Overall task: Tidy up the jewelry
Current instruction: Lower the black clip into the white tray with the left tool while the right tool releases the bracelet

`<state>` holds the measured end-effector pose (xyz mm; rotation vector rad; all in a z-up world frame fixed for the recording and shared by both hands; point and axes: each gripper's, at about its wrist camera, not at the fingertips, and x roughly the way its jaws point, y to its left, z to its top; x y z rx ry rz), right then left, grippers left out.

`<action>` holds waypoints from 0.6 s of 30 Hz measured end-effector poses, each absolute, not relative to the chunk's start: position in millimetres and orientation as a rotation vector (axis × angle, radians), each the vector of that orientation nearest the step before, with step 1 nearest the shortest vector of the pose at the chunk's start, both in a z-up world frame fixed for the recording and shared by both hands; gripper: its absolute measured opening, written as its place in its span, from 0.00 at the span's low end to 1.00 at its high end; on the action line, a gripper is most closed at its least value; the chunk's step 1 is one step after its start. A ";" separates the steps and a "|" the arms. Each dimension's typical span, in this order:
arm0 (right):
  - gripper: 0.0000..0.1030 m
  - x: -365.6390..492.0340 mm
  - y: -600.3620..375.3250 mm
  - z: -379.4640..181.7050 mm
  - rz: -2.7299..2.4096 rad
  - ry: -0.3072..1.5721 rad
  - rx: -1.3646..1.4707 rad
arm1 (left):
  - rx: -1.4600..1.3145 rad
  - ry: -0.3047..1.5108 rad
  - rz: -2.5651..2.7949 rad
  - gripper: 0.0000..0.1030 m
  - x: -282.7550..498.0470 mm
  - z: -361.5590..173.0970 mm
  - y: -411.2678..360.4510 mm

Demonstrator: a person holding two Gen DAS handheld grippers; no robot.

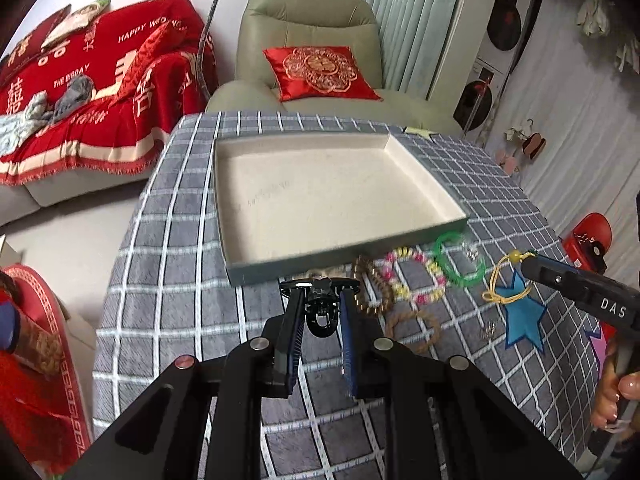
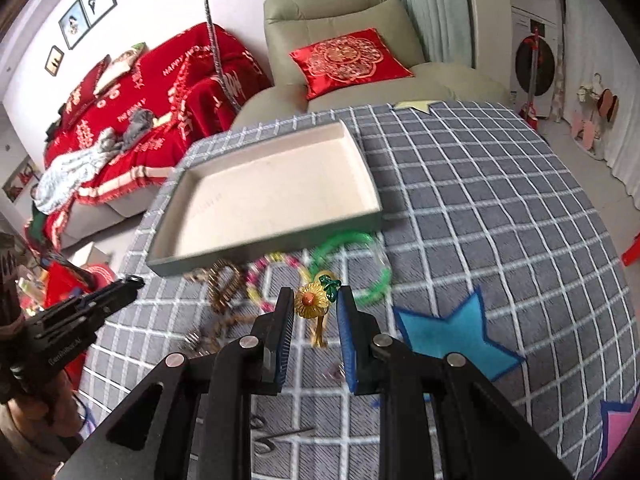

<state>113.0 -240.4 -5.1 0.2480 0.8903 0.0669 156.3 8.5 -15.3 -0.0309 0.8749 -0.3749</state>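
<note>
Between the blue-padded fingers of the left gripper [image 1: 321, 300], a black claw hair clip [image 1: 321, 309] sits clamped, raised just short of the near wall of a shallow cream-lined box [image 1: 344, 250]. The right gripper [image 2: 314, 300] has its jaws closed on a yellow flower-shaped hair tie [image 2: 310, 302] with a green leaf, its yellow cord loop dangling below (the loop also shows at the fingertips in the left view). On the grey checked tablecloth [image 2: 500, 208] beneath, pressed close to the box's front edge, lie a brown beaded bracelet [image 1: 370, 286], a pink-and-yellow bead bracelet [image 1: 416, 276] and a green bangle [image 1: 458, 258], with a tan bead loop [image 1: 414, 330] nearer the camera. A blue felt star [image 2: 450, 334] lies to the right of them, just beside the cluster.
</note>
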 end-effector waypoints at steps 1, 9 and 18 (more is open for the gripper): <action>0.23 119.4 -240.6 -2.0 0.077 0.887 0.251 | -0.031 0.873 -0.378 0.32 159.2 -12.8 7.6; 0.23 177.2 -233.1 15.3 0.142 0.877 0.251 | -0.007 0.846 -0.368 0.32 203.2 6.3 -6.0; 0.23 255.6 -225.5 -2.0 0.192 0.892 0.264 | -0.004 0.872 -0.298 0.32 277.6 -10.8 -21.6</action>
